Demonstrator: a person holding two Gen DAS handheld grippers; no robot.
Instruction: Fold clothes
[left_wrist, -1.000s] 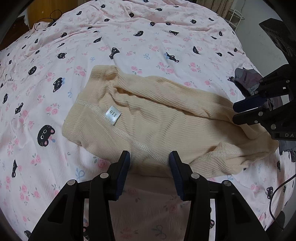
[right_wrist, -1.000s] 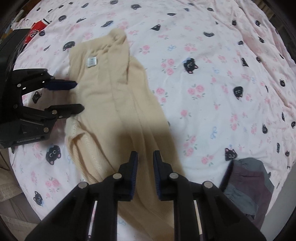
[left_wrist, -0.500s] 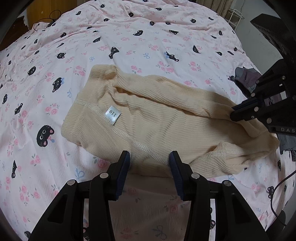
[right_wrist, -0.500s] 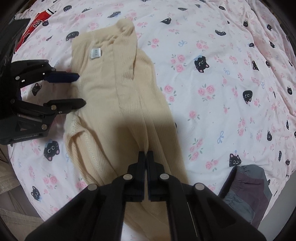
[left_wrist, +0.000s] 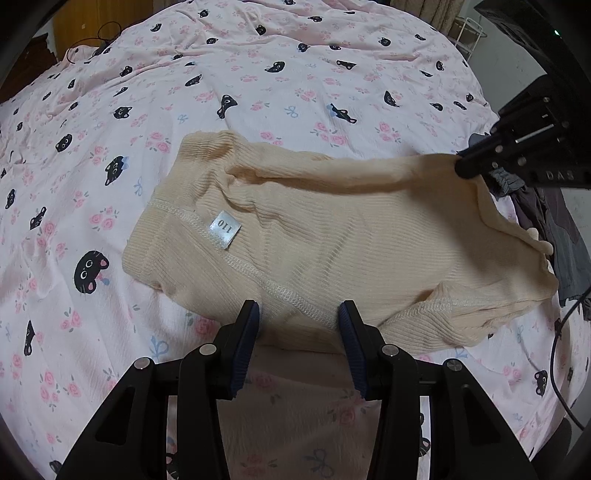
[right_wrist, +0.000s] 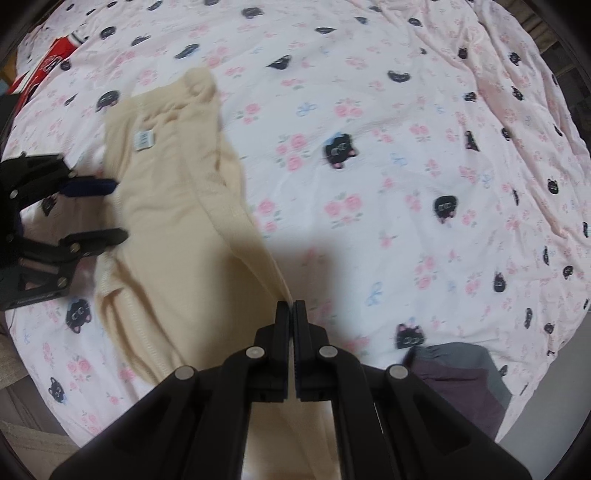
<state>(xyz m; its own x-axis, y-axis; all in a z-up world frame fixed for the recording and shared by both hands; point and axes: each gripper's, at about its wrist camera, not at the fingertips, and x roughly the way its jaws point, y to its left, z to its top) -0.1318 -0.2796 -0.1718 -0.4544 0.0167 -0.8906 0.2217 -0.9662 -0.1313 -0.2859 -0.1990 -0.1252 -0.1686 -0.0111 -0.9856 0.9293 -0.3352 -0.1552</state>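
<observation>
1. Nearest in the left wrist view, the left gripper (left_wrist: 299, 325) is hovering at 6 o'clock with its jaws standing apart, the blue pads straddling the near hem of the cream garment (left_wrist: 325, 251) without pressing on it, so it is holding nothing.

2. The garment is lying spread across the middle of the bedspread (left_wrist: 258, 85), its white size tag (left_wrist: 224, 229) facing up towards 9 o'clock of its centre.

3. At 3 o'clock in that view, the right gripper (left_wrist: 463, 168) is pinching one end of the garment with its jaws fully closed on the cloth, and that edge is lifting off the bed in a taut ridge. The right wrist view shows the same: the right gripper (right_wrist: 291, 314) at 6 o'clock is clamping a thin fold of the garment (right_wrist: 177, 229).

4. Judged from this, the step in hand is the first fold. The next move probably calls for carrying the pinched end over towards the tagged end, while the left gripper (right_wrist: 99, 210) steadies the hem.

5. A dark grey garment (right_wrist: 461, 373) is lying at 4 o'clock, partly cut off by the frame edge.

6. Farthest, a red item (right_wrist: 48, 62) at 10 o'clock is too blurred to identify. How much cloth is sitting between the closed jaws is hidden.
</observation>
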